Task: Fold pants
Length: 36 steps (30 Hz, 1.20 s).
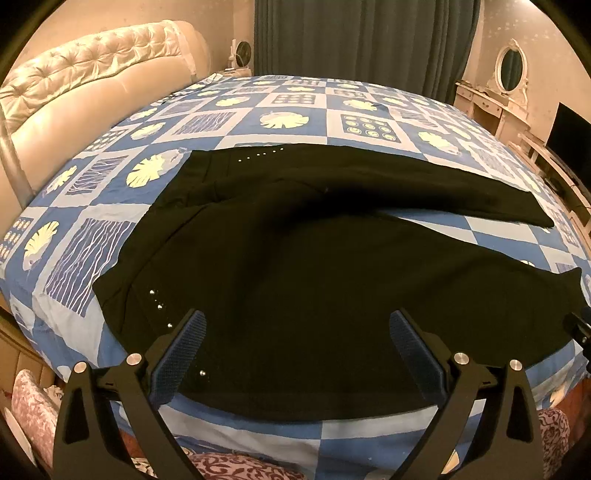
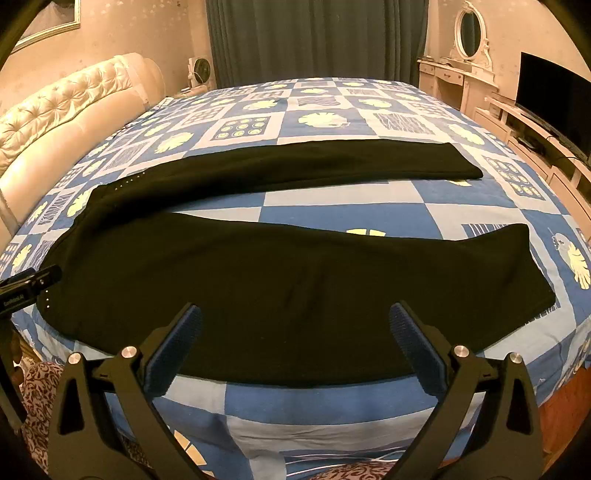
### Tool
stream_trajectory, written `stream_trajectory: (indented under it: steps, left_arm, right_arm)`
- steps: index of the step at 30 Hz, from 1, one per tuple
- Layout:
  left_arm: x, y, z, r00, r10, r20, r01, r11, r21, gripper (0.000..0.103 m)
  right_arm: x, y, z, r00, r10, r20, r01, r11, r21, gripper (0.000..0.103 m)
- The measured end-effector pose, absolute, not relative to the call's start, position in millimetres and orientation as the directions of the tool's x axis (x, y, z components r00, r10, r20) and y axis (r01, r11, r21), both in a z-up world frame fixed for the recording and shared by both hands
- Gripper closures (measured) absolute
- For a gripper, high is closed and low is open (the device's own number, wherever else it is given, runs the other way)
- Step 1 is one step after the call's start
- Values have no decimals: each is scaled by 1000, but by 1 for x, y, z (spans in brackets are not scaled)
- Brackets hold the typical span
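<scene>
One pair of black pants (image 1: 295, 266) lies spread flat on a bed (image 1: 295, 107), on a quilt of blue and pale squares printed with yellow shells. The waist is toward the left side of the bed, nearest the headboard (image 1: 81, 85); the two legs run toward the right side, splayed apart with a wedge of quilt showing between them. The near leg lies along the bed's near edge, and its hem ends short of the near right corner. The far leg crosses the middle of the bed. Small silver studs dot the waist area in two short rows, one on each side.

Two grippers hover above the near edge, angled down at the pants. The left gripper (image 1: 297, 321) is over the waist end of the near leg, its two blue-padded fingers (image 1: 184, 350) spread wide apart with nothing between them. The right gripper (image 2: 295, 314) is over the middle of the near leg, its fingers (image 2: 417, 347) equally wide apart and holding nothing. Neither touches the cloth, as far as can be seen. Part of the left gripper shows at the left edge of the right wrist view.

No containers are visible. Beyond the far edge hang dark curtains (image 2: 314, 40). To the right stand one dresser with one oval mirror (image 2: 470, 31) and one dark screen (image 2: 554, 99). One small fan (image 2: 201, 68) sits by the headboard.
</scene>
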<state>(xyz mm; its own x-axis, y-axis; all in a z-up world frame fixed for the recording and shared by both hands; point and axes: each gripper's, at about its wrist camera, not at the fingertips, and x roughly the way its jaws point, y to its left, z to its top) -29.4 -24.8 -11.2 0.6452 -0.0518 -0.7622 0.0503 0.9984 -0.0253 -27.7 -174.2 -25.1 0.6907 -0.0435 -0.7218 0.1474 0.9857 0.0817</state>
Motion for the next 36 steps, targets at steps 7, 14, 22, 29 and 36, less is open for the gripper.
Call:
stream_trajectory:
  steps: [7, 14, 22, 29, 36]
  left_arm:
    - [-28, -25, -12, 640, -49, -767, 50, 999, -23, 4]
    - [-28, -25, -12, 640, -47, -767, 49, 999, -20, 4]
    - [-29, -25, -13, 638, -47, -769, 50, 999, -20, 4]
    - [-28, -25, -14, 636, -46, -770, 48, 999, -20, 4]
    - [-28, -22, -16, 638, -50, -769, 41, 999, -30, 4]
  right_arm:
    - [-26, -173, -23, 689, -44, -724, 146, 986, 80, 2]
    - [-25, -172, -25, 690, -42, -723, 144, 986, 81, 2]
    - [-25, -170, -26, 678, -37, -734, 144, 986, 84, 2]
    - [-24, -171, -27, 692, -30, -721, 135, 987, 88, 2]
    - [-22, -190, -21, 651, 0, -759, 176, 973, 151, 2]
